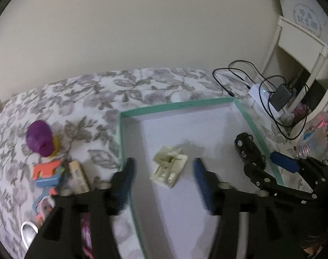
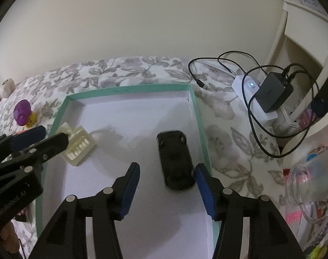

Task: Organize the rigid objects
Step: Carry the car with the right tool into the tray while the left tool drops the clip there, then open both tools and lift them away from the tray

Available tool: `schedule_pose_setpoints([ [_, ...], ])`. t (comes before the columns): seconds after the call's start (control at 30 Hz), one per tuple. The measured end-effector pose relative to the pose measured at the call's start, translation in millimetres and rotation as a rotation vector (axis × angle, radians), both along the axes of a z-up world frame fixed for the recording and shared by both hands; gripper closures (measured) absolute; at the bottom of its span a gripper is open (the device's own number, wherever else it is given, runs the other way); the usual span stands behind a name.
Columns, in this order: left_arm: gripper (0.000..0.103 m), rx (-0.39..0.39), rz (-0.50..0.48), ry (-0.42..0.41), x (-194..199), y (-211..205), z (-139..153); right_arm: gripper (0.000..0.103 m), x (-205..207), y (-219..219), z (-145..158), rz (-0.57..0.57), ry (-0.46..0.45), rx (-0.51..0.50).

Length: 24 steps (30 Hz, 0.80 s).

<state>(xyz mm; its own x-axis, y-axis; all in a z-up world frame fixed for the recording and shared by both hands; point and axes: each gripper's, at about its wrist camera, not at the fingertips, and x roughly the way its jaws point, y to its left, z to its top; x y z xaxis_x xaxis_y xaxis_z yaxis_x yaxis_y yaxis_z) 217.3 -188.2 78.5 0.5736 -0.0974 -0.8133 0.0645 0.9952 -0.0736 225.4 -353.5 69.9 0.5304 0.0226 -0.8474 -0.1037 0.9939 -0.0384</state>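
Note:
A white tray with a teal rim (image 1: 174, 106) (image 2: 129, 90) lies on the floral bedspread. A cream teeth model (image 1: 169, 170) (image 2: 78, 146) sits in it on the left. A black toy car (image 2: 175, 159) (image 1: 247, 149) sits in it on the right. My left gripper (image 1: 163, 170) is open and empty, its fingers either side of the teeth model without touching it. My right gripper (image 2: 167, 178) is open and empty, just behind the car, which lies by its right finger (image 2: 204, 185). A purple toy (image 1: 39, 138) (image 2: 22, 112), coloured puzzle pieces (image 1: 48, 172) and a wooden block (image 1: 78, 177) lie left of the tray.
A white power strip (image 2: 250, 95) (image 1: 261, 92) with a black charger (image 2: 272, 92) and looped black cables lies to the right of the tray. A cream shelf unit (image 1: 304, 49) stands at far right. A clear plastic bag with items (image 2: 311, 172) lies at the right edge.

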Motion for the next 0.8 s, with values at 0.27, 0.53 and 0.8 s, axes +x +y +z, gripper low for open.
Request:
schedule_pose_setpoints([
  [0.27,0.013,-0.048,0.114,-0.001,-28.4,31.2,11.5,0.011,-24.2,14.2,19.6,-0.011,-0.018,-0.005],
  [0.53,0.003,-0.06,0.211,-0.012,-60.4,64.0,32.2,0.0,-50.7,30.7,48.4,-0.027,-0.056,-0.002],
  [0.8,0.003,-0.086,0.325,-0.019,-96.8,105.4,60.6,0.0,-77.3,57.3,87.6,-0.038,-0.099,0.053],
])
